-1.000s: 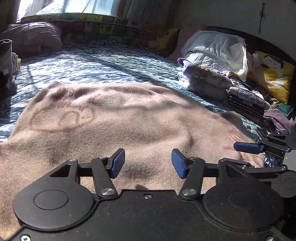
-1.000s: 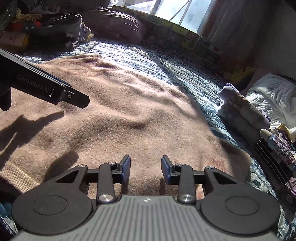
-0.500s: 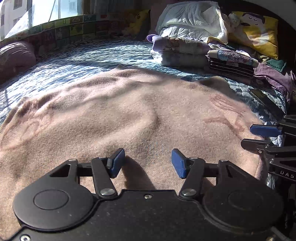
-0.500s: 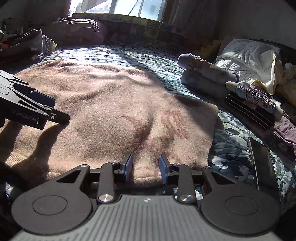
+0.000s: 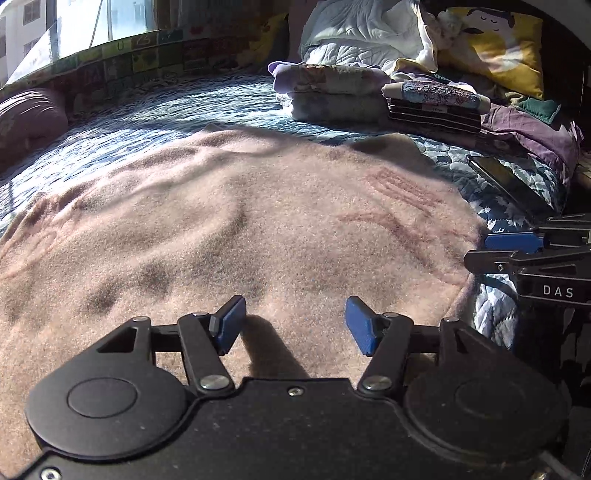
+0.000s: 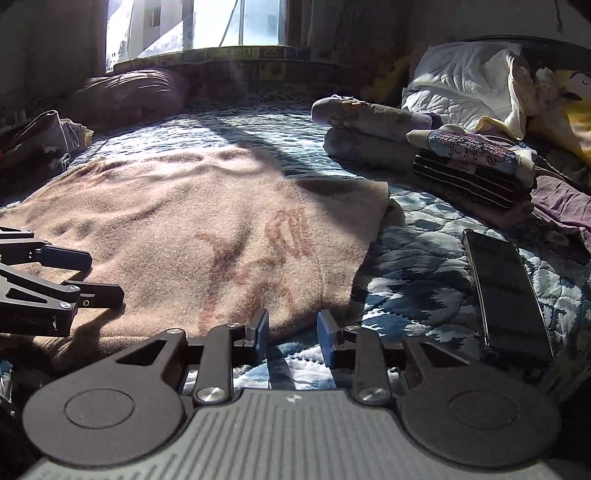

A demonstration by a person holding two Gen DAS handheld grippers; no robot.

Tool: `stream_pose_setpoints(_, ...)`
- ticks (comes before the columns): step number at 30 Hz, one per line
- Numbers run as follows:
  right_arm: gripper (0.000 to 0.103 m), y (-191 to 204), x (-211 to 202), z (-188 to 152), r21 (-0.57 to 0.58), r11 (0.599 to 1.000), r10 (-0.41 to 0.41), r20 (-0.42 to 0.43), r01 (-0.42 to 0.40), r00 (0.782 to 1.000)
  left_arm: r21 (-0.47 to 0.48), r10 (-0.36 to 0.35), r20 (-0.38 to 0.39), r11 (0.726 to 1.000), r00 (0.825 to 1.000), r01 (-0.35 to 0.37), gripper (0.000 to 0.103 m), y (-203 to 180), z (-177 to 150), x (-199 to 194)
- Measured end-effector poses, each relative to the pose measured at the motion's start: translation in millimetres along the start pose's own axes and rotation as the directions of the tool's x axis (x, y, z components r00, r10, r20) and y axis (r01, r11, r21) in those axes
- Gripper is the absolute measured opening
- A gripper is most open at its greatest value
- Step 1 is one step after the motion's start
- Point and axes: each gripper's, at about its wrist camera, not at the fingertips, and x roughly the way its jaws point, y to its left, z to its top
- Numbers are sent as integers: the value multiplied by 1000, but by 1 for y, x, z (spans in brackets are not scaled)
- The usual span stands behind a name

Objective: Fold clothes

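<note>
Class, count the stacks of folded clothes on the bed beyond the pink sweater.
2. A pale, purple-topped stack sits farther back; a dark striped stack lies right of it, nearer the phone. Others may be hidden.

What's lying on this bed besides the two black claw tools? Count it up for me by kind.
Pink sweater, spread flat: 1
Stacks of folded clothes: 2, one purplish, one dark striped
Black phone: 1
Purple pillow: 1
White quilt: 1
Yellow cushion: 1
Total: 7

A home bedroom: a bed with a blue quilt (image 5: 155, 110), pillows (image 6: 461, 85) (one yellow), folded clothes (image 6: 476, 166), and a sunny window (image 6: 236, 22).
</note>
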Motion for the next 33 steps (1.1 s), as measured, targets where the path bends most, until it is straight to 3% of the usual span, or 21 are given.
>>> stream_pose_setpoints(3,28,6,-10,5,-32,997,75,105,-72,992,-7,32,8,999,999,-32,59,-10,-10,-9)
stream_pose_setpoints(7,23,14,26,25,-87,989,132,111,-123,985,-65,43,-5,997,999,-43,64,-7,-20,-15)
stream_pose_setpoints(9,21,11,53,36,-91,991,100,77,-93,992,-85,42,2,996,999,-41,65,-6,-23,-17)
stream_pose_setpoints(11,14,-7,71,33,-20,995,96,28,-95,995,-108,36,10,994,999,-34,66,-3,-25,-19)
stream_pose_setpoints(13,0,-21,69,32,57,994,96,6,-96,995,-111,25,20,994,999,-23,66,-1,-26,-19)
stream_pose_setpoints(18,1,-14,54,38,7,999,33,25,-34,999,-104,-5,36,995,999,9,69,4,-27,-18)
stream_pose_setpoints(22,4,4,74,78,-122,992,43,69,-35,997,-93,-15,39,995,999,19,69,5,-28,-19)
stream_pose_setpoints(25,4,13,105,112,-190,981,55,51,-44,997,-104,-38,39,994,999,42,70,11,-28,-19)
stream_pose_setpoints(27,4,10,141,128,-182,982,44,-18,-46,999,-110,-46,38,993,998,50,71,13,-28,-19)
stream_pose_setpoints(29,0,-11,173,123,-90,994,53,-108,-62,993,-108,-51,39,993,998,55,71,13,-28,-19)
stream_pose_setpoints(32,0,-38,172,116,24,993,117,-104,-115,988,-125,-66,41,990,997,71,72,18,-29,-20)
stream_pose_setpoints(33,0,-39,167,113,4,995,98,-99,-99,990,-134,-72,41,988,997,77,72,19,-29,-20)
